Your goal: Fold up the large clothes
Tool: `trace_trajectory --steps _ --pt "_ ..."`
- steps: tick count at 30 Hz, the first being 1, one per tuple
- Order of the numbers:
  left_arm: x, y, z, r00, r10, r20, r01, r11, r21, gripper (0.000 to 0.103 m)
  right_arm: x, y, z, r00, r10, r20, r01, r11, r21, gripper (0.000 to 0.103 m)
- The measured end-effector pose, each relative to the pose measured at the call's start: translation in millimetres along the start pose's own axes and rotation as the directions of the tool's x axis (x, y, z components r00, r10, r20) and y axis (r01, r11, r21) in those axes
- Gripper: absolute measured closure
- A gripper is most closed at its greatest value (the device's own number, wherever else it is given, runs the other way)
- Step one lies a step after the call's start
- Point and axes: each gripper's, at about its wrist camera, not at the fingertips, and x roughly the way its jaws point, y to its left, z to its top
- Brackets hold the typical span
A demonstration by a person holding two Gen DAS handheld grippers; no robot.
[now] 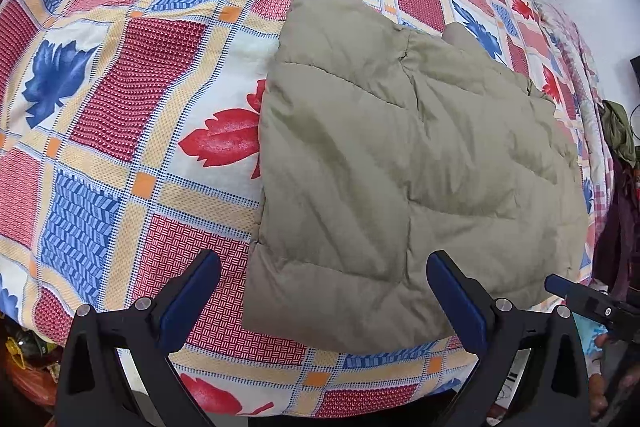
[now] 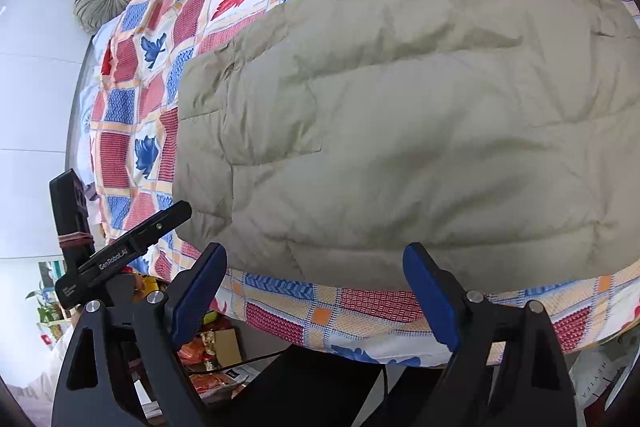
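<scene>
Jacket [image 1: 408, 163] lies on the bed [image 1: 120, 99], near its front edge — khaki, quilted, already doubled into a rough rectangle, panels overlapping. Left gripper [image 1: 324, 303] hovers over the jacket's near left corner, jaws wide, nothing in them. Right gripper [image 2: 316, 291] sits at the near hem, jaws wide, also empty. Judgement: first folds done; a final fold or a smoothing probably remains.
</scene>
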Motion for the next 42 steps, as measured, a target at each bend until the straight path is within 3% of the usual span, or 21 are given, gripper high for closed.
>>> trace_trajectory --steps 4,8,11,16,21,28,34,35,37,39,42 --pt "5 -1 7 1.0 -0.009 -0.004 0.009 0.999 0.045 0.0 5 2 0 0.999 0.031 0.01 -0.031 1.0 -0.007 0.011" --pt "5 7 23 0.99 -0.143 -0.001 0.143 0.989 0.048 0.0 7 0 3 0.998 0.058 0.022 -0.058 0.998 0.0 0.011" --pt "10 24 38 0.967 -0.256 -0.003 0.256 0.967 0.003 0.0 7 -2 6 0.997 0.072 0.029 -0.073 0.997 0.003 0.011" --pt "32 47 57 0.935 -0.351 -0.044 0.349 0.936 -0.054 0.0 8 -5 9 0.995 0.091 0.03 -0.092 0.996 0.006 0.011" --pt "65 43 71 0.883 -0.45 -0.13 0.445 0.893 -0.068 0.0 9 -6 9 0.995 0.101 0.018 -0.101 0.995 0.006 0.011" --pt "104 -1 98 0.868 -0.452 -0.205 0.464 0.886 0.01 0.0 15 -9 13 0.995 0.096 0.003 -0.096 0.995 0.01 0.011" --pt "121 -16 101 0.856 -0.45 -0.257 0.472 0.881 0.028 0.001 15 -12 12 0.996 0.091 -0.003 -0.091 0.996 0.007 0.011" --pt "121 -17 100 0.853 -0.453 -0.259 0.475 0.879 0.026 0.008 14 -13 12 0.996 0.09 -0.004 -0.09 0.996 0.005 0.011" --pt "117 -17 99 0.856 -0.446 -0.262 0.469 0.883 0.03 0.051 13 -14 11 0.997 0.083 -0.005 -0.083 0.997 0.004 0.011" --pt "109 -17 97 0.853 -0.461 -0.246 0.483 0.875 0.033 0.066 11 -18 12 0.997 0.077 -0.001 -0.077 0.997 0.008 0.011" --pt "93 -24 93 0.861 -0.457 -0.224 0.479 0.876 0.056 0.075 2 -26 16 0.998 0.064 0.016 -0.064 0.998 0.012 0.011"
